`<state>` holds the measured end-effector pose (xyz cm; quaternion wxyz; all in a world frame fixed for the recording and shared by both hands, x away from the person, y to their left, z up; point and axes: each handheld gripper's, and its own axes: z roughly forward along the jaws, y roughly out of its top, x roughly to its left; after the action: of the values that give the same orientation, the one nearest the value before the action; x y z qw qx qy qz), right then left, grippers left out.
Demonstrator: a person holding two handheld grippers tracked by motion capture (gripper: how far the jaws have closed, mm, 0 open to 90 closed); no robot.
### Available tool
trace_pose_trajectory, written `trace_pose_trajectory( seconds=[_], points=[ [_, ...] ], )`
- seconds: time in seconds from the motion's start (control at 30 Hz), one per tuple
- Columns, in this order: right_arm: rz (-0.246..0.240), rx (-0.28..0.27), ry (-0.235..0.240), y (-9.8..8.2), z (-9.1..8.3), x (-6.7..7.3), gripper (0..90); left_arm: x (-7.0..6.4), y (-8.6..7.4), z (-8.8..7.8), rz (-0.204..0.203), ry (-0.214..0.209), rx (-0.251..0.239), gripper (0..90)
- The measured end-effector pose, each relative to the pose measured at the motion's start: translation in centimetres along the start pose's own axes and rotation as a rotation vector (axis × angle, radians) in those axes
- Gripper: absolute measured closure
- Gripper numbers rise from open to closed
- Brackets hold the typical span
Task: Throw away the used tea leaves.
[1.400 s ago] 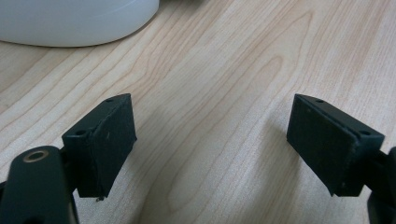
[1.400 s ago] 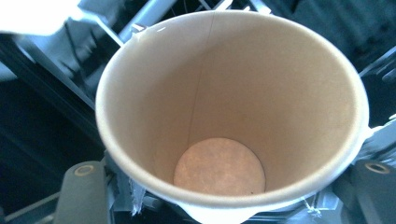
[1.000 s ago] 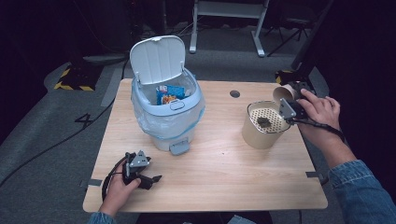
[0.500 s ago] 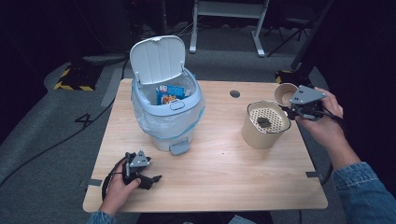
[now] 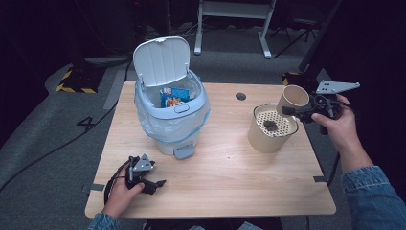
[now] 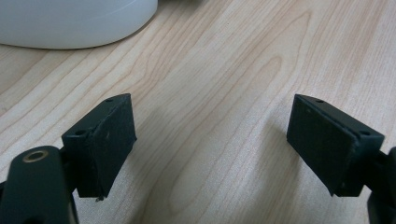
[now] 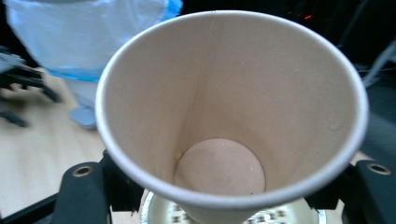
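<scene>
Wooden desk carries a lidded-open bin and strainer canister; my right gripper jaws pinch the paper cup, tipped and emptied above the canister; binning remains; left gripper jaws spread, idle.

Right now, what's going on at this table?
A person's right gripper holds an empty paper cup, tipped on its side, above the beige strainer canister, where a dark lump lies. The left gripper rests open on the table. The pedal bin stands with its lid up.
</scene>
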<state>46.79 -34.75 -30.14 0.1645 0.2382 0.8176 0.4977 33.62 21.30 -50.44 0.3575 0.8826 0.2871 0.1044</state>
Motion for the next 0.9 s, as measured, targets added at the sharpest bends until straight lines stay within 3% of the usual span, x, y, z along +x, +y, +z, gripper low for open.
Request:
trace_pose_trajectory(
  seconds=[0.1,0.17,0.4,0.63,0.9],
  points=[
    [0.057,-0.017,0.070,0.1,-0.1,-0.1,30.3,0.0,0.0,0.0,-0.001,0.000,0.001,15.9],
    [0.065,-0.022,0.082,0.1,-0.1,0.0,30.2,0.0,0.0,0.0,0.000,0.000,0.000,15.9],
    [0.048,-0.025,0.098,1.0,0.3,0.6,30.2,0.0,0.0,0.0,0.000,0.000,0.000,15.8],
    [0.006,-0.013,0.115,3.0,1.2,1.7,30.2,0.0,0.0,0.0,0.002,0.000,-0.001,15.9],
    [-0.004,-0.021,0.136,4.9,2.1,2.6,30.1,0.0,0.0,0.0,0.002,-0.001,-0.001,15.9]
  ],
)
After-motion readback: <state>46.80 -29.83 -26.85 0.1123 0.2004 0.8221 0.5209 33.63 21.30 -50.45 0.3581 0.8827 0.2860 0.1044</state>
